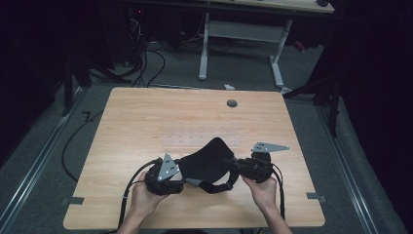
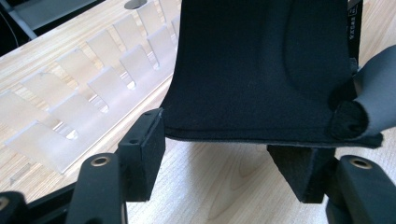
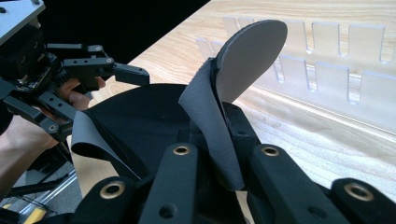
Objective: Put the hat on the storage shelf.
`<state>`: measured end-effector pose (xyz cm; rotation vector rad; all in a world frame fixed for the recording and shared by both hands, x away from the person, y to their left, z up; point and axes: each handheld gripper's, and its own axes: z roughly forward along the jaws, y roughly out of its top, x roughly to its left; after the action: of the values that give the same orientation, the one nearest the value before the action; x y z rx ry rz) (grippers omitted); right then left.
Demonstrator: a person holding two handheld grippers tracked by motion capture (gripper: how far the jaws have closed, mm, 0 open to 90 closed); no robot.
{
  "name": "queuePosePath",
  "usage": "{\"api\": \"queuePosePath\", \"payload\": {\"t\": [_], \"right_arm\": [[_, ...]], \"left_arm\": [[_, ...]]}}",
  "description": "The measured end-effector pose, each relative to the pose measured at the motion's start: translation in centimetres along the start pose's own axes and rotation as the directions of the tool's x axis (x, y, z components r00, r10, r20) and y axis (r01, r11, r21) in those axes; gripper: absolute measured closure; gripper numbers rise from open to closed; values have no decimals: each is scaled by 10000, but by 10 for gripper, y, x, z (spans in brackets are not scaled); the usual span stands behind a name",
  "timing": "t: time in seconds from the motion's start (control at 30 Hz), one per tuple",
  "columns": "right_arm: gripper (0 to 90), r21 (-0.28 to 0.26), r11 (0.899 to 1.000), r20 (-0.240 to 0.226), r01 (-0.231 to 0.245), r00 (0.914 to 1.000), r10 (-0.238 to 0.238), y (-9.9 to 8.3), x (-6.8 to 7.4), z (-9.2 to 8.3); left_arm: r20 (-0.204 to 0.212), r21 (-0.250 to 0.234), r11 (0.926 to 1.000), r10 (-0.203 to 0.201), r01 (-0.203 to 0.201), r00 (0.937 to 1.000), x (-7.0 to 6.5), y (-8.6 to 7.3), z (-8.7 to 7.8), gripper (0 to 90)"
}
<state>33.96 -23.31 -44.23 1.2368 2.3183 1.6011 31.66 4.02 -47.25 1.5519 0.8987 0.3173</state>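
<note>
- Black padded fabric piece [image 1: 208, 163], perhaps a brace or wrap, held up between both grippers over the near edge of the wooden table [image 1: 146, 122], just in front of a clear plastic slotted rack [image 2: 88, 79]
- Grey strap [image 3: 212, 126] with rounded tab rising from the pad's edge, pinched tight between the pads of the right gripper [image 3: 224, 158]; jaws pressed together on it, apparently to anchor that end while the other side gets handled
- Second grey flap [image 3: 91, 135] drooping from the pad's far side, near the left gripper as seen from the right gripper view; loose, not gripped
- Left gripper [image 2: 224, 154] spread wide, one black pad at either side of the pad's lower seam; left-hand pad touching or just beside the corner, right-hand pad tucked under the edge; no clear squeeze on the fabric, so read as open around it rather than clamped
- Wide stance likely chosen to bracket the stiff bottom edge and steady the piece, or to line up for a fresh grab
- Curled grey strap end [image 2: 369, 102] at the right of the left gripper view, rolled over a fuzzy black patch, probably a hook-and-loop fastener
- Pad lifted and tilted, not lying flat; held clear of the tabletop so the straps hang free for folding or fastening
- Rack untouched behind, possibly a destination, though impossible to tell
</note>
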Motion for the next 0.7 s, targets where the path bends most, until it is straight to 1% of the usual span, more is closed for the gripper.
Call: {"api": "queuePosePath", "payload": {"t": [0.03, 0.1, 0.3, 0.33, 0.37, 0.4, 0.43, 0.47, 0.5, 0.53, 0.57, 0.6, 0.67, 0.7], "right_arm": [[841, 0, 10000, 0, 0, 10000, 0, 0, 0, 0], [841, 38, 10000, -14, -37, 10000, 37, 0, 0, 1], [841, 162, 9998, -7, -104, 9999, 105, 1, -1, 3], [841, 230, 9996, -196, -149, 9997, 154, 1, -1, 4], [841, 246, 9995, -331, -173, 9993, 181, 2, -2, 5], [841, 251, 9996, -334, -145, 9993, 154, 2, -1, 6], [841, 251, 9996, -334, -145, 9993, 154, 2, -1, 6], [841, 262, 9996, -261, -136, 9996, 143, 2, -1, 8], [841, 262, 9996, -261, -136, 9996, 143, 2, -1, 8], [840, 253, 9994, -291, -255, 9992, 262, 3, -2, 7], [839, 247, 9994, -314, -231, 9992, 239, 3, -2, 7], [838, 286, 9993, -308, -256, 9992, 265, 3, -2, 8], [837, 328, 9991, -308, -272, 9991, 282, 4, -1, 8], [834, 324, 9992, -272, -219, 9994, 228, 5, -1, 8]], "left_arm": [[0, 0, 10000, 0, 0, 10000, 0, 0, 0, 376], [-43, 44, 9999, 143, -143, 9999, -1, -1, 0, 378], [-112, 143, 9992, 378, -376, 9992, -2, -3, 1, 396], [96, 139, 9993, 335, -336, 9994, -3, -3, 1, 447], [200, 203, 9989, 414, -418, 9989, -4, -4, 1, 452], [263, 230, 9980, 581, -587, 9980, -5, -4, 2, 462], [276, 214, 9977, 638, -644, 9976, -7, -5, 3, 462], [306, 274, 9975, 646, -654, 9974, -7, -4, 4, 487], [306, 274, 9975, 646, -654, 9974, -7, -4, 4, 499], [355, 299, 9972, 668, -679, 9971, -7, -4, 4, 512], [371, 331, 9970, 681, -693, 9970, -8, -4, 4, 528], [376, 411, 9958, 797, -813, 9961, -8, -4, 4, 544], [413, 445, 9952, 855, -873, 9955, -10, -3, 3, 604], [604, 479, 9944, 913, -943, 9940, -12, -2, 1, 636]]}}
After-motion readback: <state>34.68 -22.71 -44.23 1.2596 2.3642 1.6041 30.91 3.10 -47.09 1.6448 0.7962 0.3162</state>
